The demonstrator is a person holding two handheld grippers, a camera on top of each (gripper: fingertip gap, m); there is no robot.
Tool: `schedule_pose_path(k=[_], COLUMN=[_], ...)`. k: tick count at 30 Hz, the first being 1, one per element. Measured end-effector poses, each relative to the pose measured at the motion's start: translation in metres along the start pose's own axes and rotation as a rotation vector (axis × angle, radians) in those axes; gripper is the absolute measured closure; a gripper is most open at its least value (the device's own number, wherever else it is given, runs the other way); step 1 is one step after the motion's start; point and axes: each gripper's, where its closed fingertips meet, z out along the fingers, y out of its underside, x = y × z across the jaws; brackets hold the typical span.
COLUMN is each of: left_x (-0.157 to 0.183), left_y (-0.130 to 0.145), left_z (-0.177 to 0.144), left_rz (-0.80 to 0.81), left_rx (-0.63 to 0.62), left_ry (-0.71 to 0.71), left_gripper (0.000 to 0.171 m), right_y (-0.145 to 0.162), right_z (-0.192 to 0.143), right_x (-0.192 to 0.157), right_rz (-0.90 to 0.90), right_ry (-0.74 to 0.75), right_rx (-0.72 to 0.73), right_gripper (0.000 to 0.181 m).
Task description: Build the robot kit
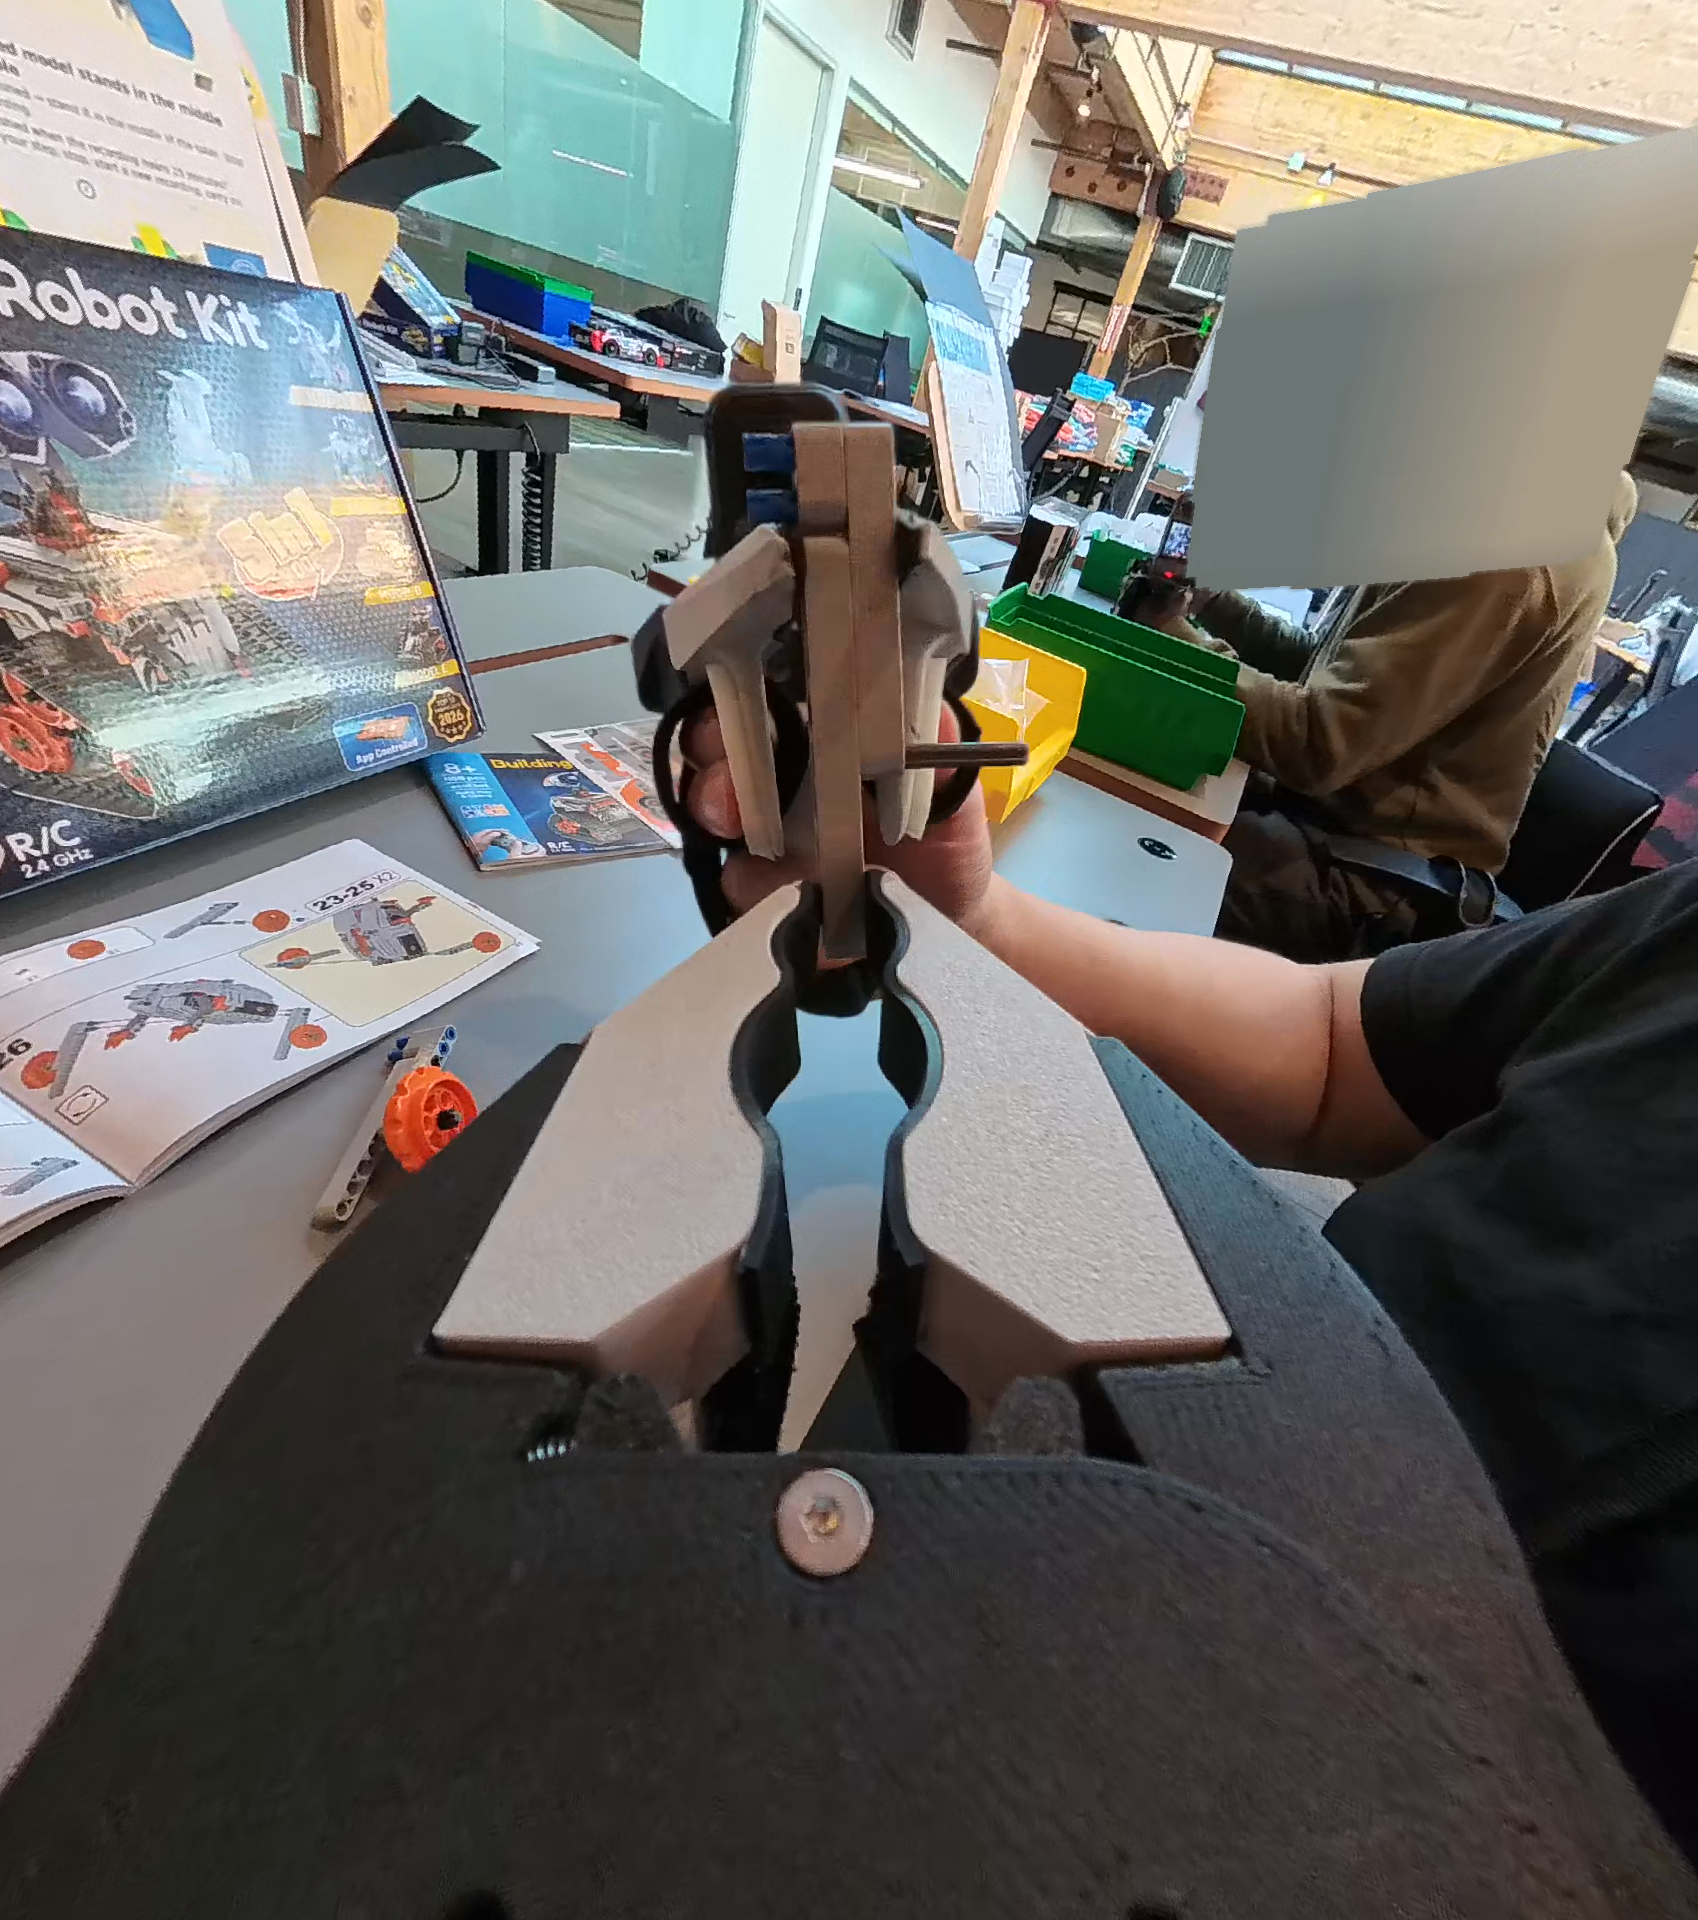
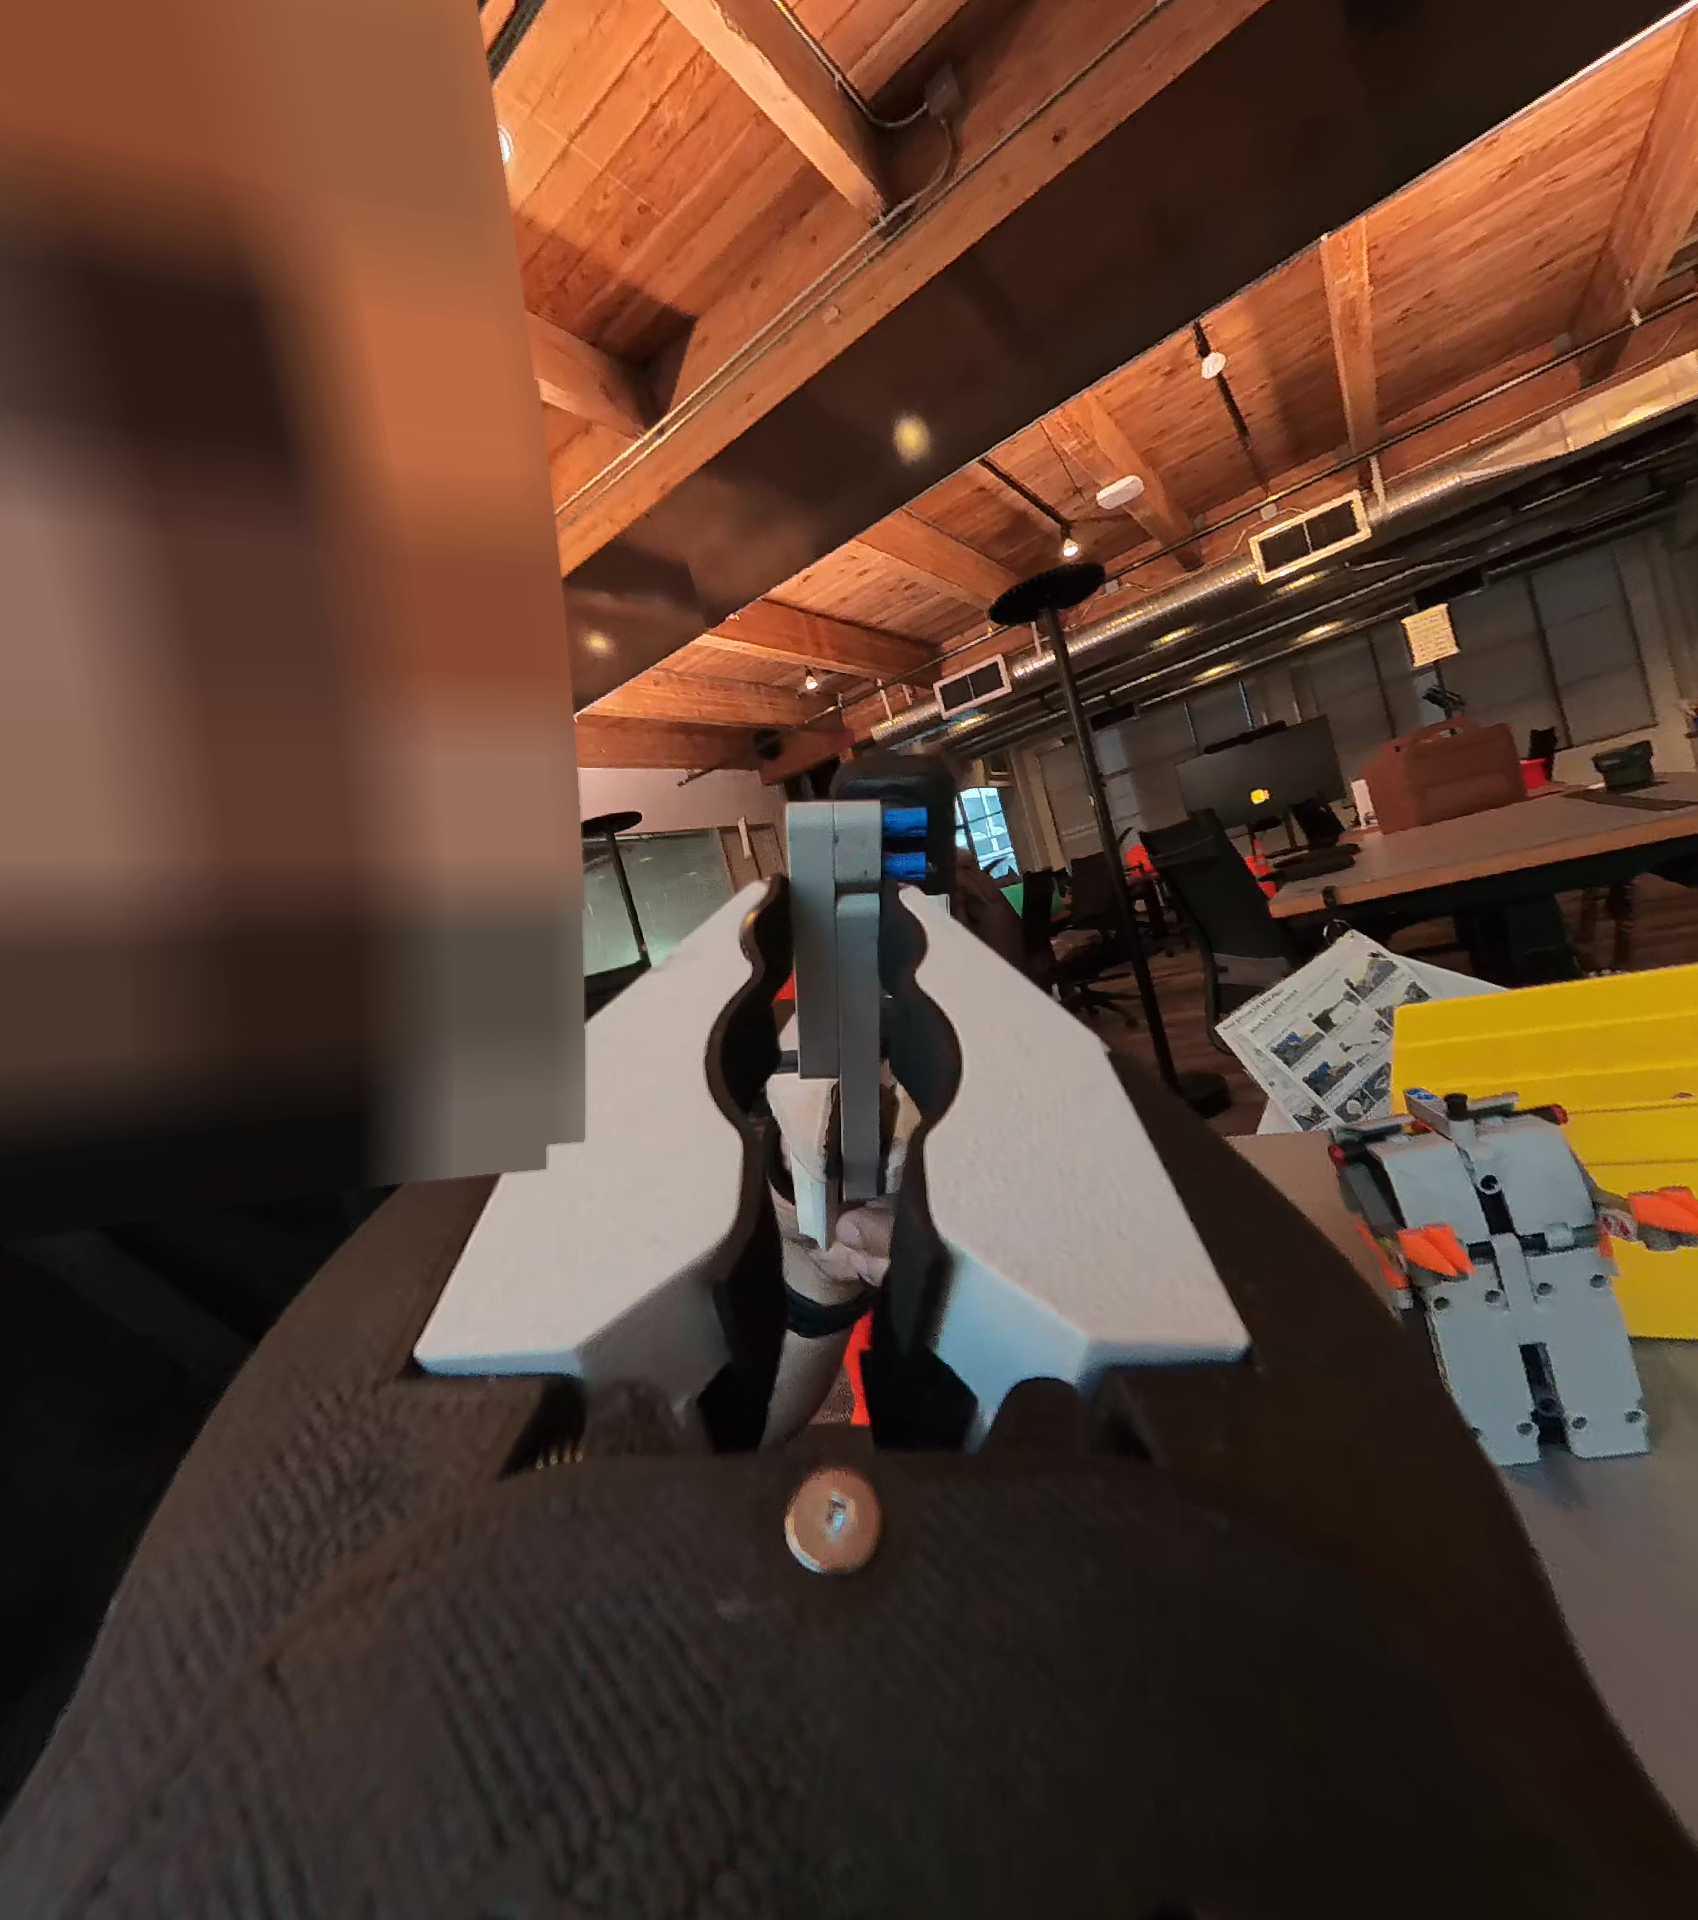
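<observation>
Left hand-held gripper (image 1: 837, 940): centre of the left wrist view; fingers closed on the lower end of a grey beam assembly (image 1: 850, 665), which stands upright between the tips, with blue pins (image 1: 770, 478) on its upper left side.
Right hand-held gripper (image 2: 840, 935): centre of the right wrist view; fingers clamped on the same grey beam assembly (image 2: 840, 987) from the opposite side; blue pins (image 2: 902, 842) show at its upper right; in the left wrist view this gripper and the person's hand (image 1: 928, 842) holding it sit just beyond the left gripper's tips.
Worktop (image 1: 149, 1403): grey; carries an open instruction booklet (image 1: 149, 1018) at mid left, a grey beam with an orange wheel (image 1: 409, 1122) just right of the booklet, and a kit box (image 1: 138, 561) standing at upper left.
Grey built model with orange claws (image 2: 1510, 1278): right of the right wrist view, upright on the worktop, in front of a yellow bin (image 2: 1603, 1091).
Green bin (image 1: 1125, 675): right of centre in the left wrist view.
</observation>
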Motion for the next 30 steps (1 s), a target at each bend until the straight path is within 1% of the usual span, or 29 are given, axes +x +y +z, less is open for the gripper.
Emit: schedule_pose_path(k=[1, 5, 9, 10, 11, 12, 13, 14, 15, 16, 17, 18, 19, 20, 21, 22, 23, 24, 26, 30], left_x=[-0.001, -0.004, -0.008, -0.011, -0.016, -0.023, -0.031, -0.038, -0.045, -0.05, -0.054, -0.058, -0.061, -0.063, -0.065, -0.066, -0.067, -0.067, -0.068, -0.069], left_y=[0.0, 0.002, 0.003, 0.003, 0.003, 0.006, 0.01, 0.014, 0.02, 0.026, 0.033, 0.04, 0.047, 0.053, 0.058, 0.063, 0.067, 0.072, 0.079, 0.086], left_z=[-0.001, -0.002, -0.004, -0.005, -0.006, -0.007, -0.009, -0.01, -0.011, -0.012, -0.013, -0.012, -0.012, -0.011, -0.01, -0.008, -0.006, -0.004, 0.0, 0.007], left_rz=[-0.003, -0.021, -0.029, -0.032, -0.041, -0.058, -0.079, -0.102, -0.128, -0.154, -0.174, -0.182, -0.182, -0.176, -0.167, -0.158, -0.148, -0.139, -0.118, -0.072], left_rx=[0.004, -0.003, 0.002, 0.011, 0.016, 0.012, 0.007, 0.002, -0.009, -0.026, -0.048, -0.075, -0.103, -0.131, -0.154, -0.175, -0.194, -0.212, -0.249, -0.297], left_ry=[-0.003, -0.003, -0.017, -0.026, -0.04, -0.063, -0.09, -0.113, -0.129, -0.141, -0.156, -0.174, -0.193, -0.211, -0.227, -0.242, -0.254, -0.265, -0.289, -0.33], left_gripper=[0.165, 0.165, 0.165, 0.165, 0.165, 0.165, 0.165, 0.165, 0.165, 0.166, 0.166, 0.166, 0.166, 0.166, 0.166, 0.165, 0.165, 0.165, 0.165, 0.165], right_y=[0.0, 0.008, 0.01, 0.009, 0.008, 0.006, 0.002, -0.007, -0.017, -0.027, -0.038, -0.051, -0.062, -0.073, -0.082, -0.09, -0.097, -0.098, -0.093, -0.091], right_z=[0.0, -0.001, 0.0, -0.001, -0.005, -0.012, -0.024, -0.041, -0.064, -0.094, -0.134, -0.18, -0.22, -0.251, -0.273, -0.286, -0.294, -0.297, -0.3, -0.298], right_x=[0.001, 0.006, 0.011, 0.014, 0.023, 0.037, 0.05, 0.065, 0.081, 0.099, 0.116, 0.126, 0.126, 0.12, 0.113, 0.108, 0.103, 0.103, 0.107, 0.108], right_rz=[0.005, 0.021, 0.006, -0.004, -0.012, -0.011, -0.011, -0.034, -0.1, -0.2, -0.305, -0.403, -0.513, -0.63, -0.73, -0.811, -0.866, -0.875, -0.818, -0.808], right_ry=[0.007, 0.028, 0.055, 0.082, 0.135, 0.224, 0.31, 0.412, 0.55, 0.743, 0.992, 1.27, 1.514, 1.708, 1.85, 1.941, 2.008, 2.025, 2.021, 2.008], right_rx=[-0.005, -0.057, -0.07, -0.067, -0.071, -0.09, -0.104, -0.096, -0.099, -0.122, -0.156, -0.213, -0.303, -0.414, -0.533, -0.615, -0.63, -0.623, -0.608, -0.606], right_gripper=[0.166, 0.166, 0.166, 0.167, 0.158, 0.124, 0.112, 0.121, 0.128, 0.136, 0.147, 0.156, 0.163, 0.162, 0.161, 0.161, 0.16, 0.161, 0.161, 0.161])
